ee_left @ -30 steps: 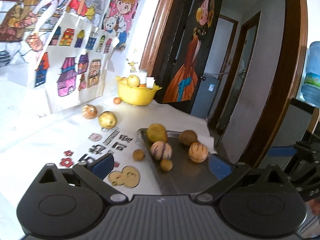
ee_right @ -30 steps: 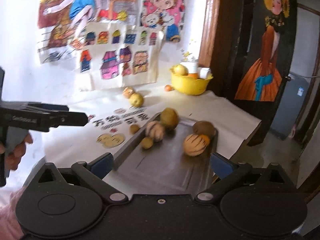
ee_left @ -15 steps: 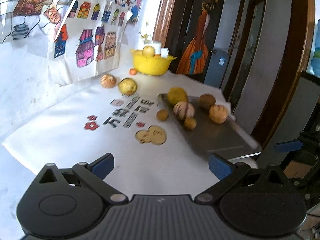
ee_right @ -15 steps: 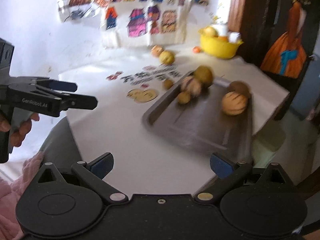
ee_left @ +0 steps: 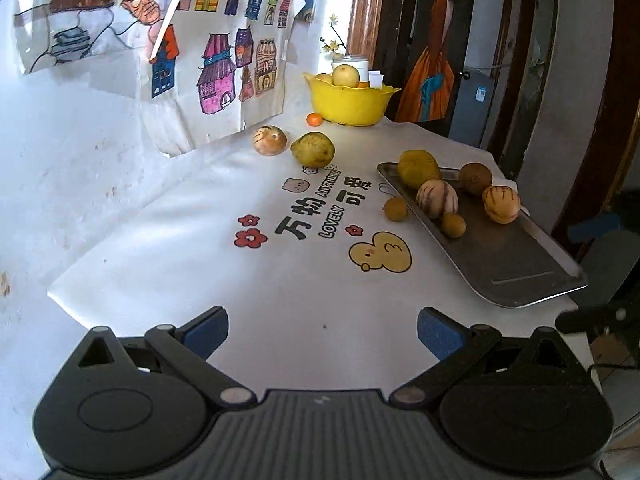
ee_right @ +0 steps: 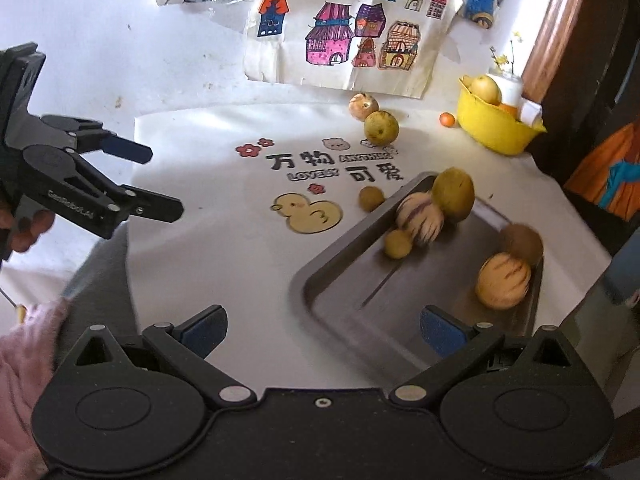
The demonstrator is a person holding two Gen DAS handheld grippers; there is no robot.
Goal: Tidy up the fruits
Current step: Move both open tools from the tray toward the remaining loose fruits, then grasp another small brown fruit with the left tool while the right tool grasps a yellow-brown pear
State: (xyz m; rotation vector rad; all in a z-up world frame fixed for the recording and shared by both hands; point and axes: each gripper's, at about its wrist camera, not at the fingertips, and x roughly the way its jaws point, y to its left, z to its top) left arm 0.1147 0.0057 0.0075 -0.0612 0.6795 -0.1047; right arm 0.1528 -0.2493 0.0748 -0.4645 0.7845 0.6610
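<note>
A metal tray (ee_left: 516, 268) (ee_right: 400, 320) lies at the table's right and holds several fruits: a green-yellow pear (ee_left: 418, 168), a striped melon (ee_left: 436, 198), a brown kiwi (ee_left: 475, 178), a striped orange fruit (ee_left: 501, 204) and a small yellow fruit (ee_left: 453, 225). Another small fruit (ee_left: 396, 209) lies just outside the tray. A pear (ee_left: 313, 149) and an onion-like fruit (ee_left: 270, 140) sit farther back. My left gripper (ee_left: 322, 330) is open and empty over the near cloth; it also shows in the right wrist view (ee_right: 158, 182). My right gripper (ee_right: 324, 330) is open and empty at the tray's near end.
A yellow bowl (ee_left: 350, 102) with fruit and a white cup stands at the back, a small orange (ee_left: 314, 119) beside it. The white tablecloth (ee_left: 280, 280) has printed text and a duck. Drawings hang on the wall (ee_left: 224, 60). A dark doorway is at the right.
Both grippers have drawn back and risen from the table, so more cloth shows in front of them. The fruits and tray have not moved.
</note>
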